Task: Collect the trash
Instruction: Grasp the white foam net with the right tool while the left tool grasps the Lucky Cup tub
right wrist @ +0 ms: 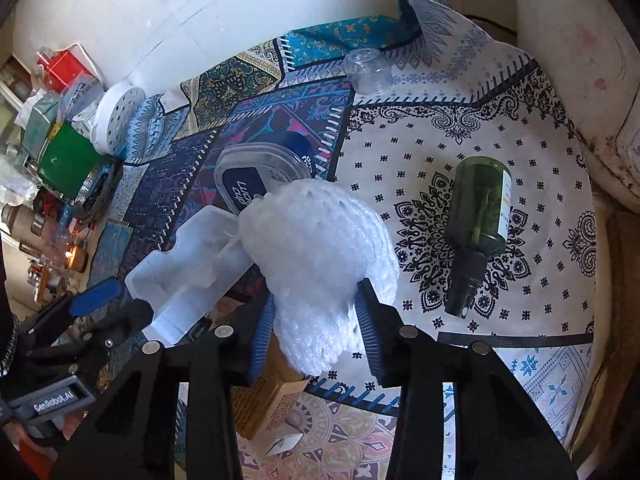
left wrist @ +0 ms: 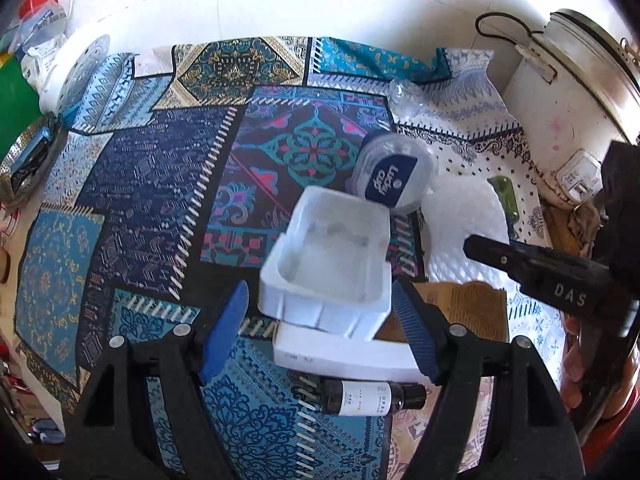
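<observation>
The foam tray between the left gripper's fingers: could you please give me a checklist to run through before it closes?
1. Foam tray between the left gripper fingers: ok.
2. Left gripper open: ok.
3. Both pads touching the tray: not ok, gap at the left pad.
4. Right gripper shut on the foam netting: ok.
5. Dark bottle clear of the pads: ok.
6. Trash container in view: not ok.
</observation>
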`<state>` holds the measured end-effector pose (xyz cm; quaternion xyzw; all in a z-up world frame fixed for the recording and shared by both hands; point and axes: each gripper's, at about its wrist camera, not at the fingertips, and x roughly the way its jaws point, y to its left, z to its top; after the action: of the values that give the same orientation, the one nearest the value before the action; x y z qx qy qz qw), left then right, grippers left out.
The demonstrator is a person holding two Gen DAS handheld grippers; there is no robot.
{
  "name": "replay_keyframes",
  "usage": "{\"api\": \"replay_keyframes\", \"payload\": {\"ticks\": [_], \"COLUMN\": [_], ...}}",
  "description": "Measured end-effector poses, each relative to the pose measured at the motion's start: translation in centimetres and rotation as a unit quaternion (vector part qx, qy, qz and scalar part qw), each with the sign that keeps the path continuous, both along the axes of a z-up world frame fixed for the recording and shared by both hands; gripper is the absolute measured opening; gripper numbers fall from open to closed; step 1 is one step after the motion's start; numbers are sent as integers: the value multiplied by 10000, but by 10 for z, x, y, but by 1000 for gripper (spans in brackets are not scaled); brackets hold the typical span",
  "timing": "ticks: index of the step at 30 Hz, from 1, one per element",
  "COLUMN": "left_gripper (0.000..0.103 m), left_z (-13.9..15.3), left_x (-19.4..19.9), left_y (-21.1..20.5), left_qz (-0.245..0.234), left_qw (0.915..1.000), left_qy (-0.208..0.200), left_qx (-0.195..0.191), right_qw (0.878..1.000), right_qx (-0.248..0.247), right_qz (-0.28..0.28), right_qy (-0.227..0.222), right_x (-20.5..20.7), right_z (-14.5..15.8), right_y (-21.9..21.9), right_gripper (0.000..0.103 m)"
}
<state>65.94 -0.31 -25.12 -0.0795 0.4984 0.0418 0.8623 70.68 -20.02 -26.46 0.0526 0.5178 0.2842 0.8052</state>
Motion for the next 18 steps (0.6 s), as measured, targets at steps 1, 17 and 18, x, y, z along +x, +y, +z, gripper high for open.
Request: {"api": "replay_keyframes", "payload": {"ticks": [1,17,18], "left_gripper": [77,80,80], "left_z": [1,0,-1], "left_x": [5,121,126], "left_y": [1,-23,-27], "left_qz": [-24,-1127,-1150], "left_qw": [10000,9903,9899], "left_qy": [28,733,758], "left_qx": [-8,-341,-349], "right_qw": [10000,9973,9969], "right_qx": [4,70,67], "right_qz": [-11,-434,-474], "right_qy": [-43,-581,-618], "right_x": [-1,-3,-4], "right_z": [2,32,35], "right_y": [0,-35,-38], "right_gripper": [32,28,28]}}
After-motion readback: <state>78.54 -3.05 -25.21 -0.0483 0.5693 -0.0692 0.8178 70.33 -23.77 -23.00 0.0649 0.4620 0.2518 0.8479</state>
